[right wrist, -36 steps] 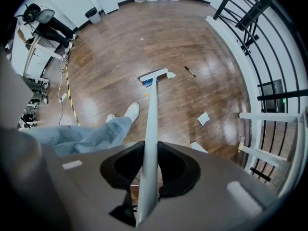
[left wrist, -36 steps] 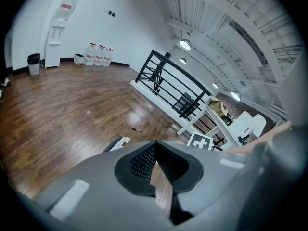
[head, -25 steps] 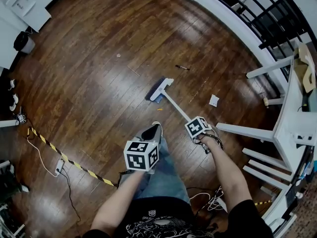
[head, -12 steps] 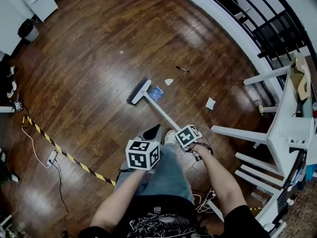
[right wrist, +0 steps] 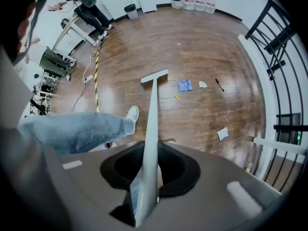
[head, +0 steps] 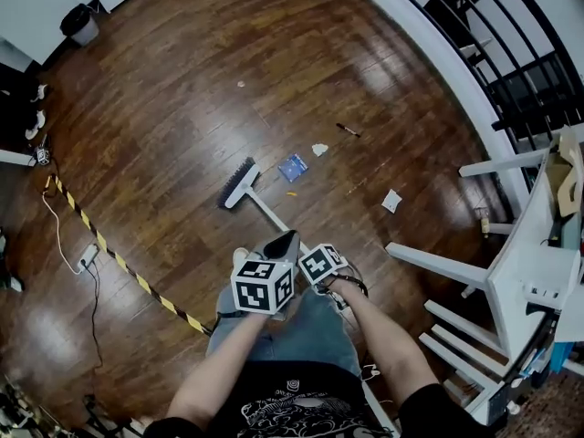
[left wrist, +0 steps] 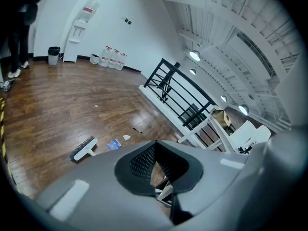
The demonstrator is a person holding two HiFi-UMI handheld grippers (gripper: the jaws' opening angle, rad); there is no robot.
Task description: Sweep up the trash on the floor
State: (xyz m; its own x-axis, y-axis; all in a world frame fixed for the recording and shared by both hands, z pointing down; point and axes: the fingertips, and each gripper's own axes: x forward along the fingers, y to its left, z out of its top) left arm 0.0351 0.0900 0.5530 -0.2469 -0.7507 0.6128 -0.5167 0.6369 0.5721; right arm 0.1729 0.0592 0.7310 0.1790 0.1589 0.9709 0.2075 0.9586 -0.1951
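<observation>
My right gripper [head: 310,254] [right wrist: 150,150] is shut on the broom's pale handle [right wrist: 152,124]. The handle runs forward to the broom head [head: 237,182] [right wrist: 155,76] on the wood floor. Right of the head lie a blue packet [head: 293,166] [right wrist: 184,85], a white crumpled scrap [head: 319,150], a black pen [head: 348,130], a small orange bit [head: 291,192] and a white paper [head: 392,201]. My left gripper [head: 281,243] [left wrist: 155,150] hovers beside the right one, shut with nothing seen in it. Its view also shows the broom head [left wrist: 84,148] and the blue packet [left wrist: 114,144].
A yellow-black tape strip [head: 128,272] and a cable cross the floor at left. White table and chair legs [head: 456,267] crowd the right, behind them a black railing [head: 484,35]. A bin [head: 82,24] stands far left. The person's shoe [right wrist: 131,113] is near the handle.
The broom head slid left and nearer to me, uncovering the blue packet and white scrap. The right gripper drew in close beside the left one.
</observation>
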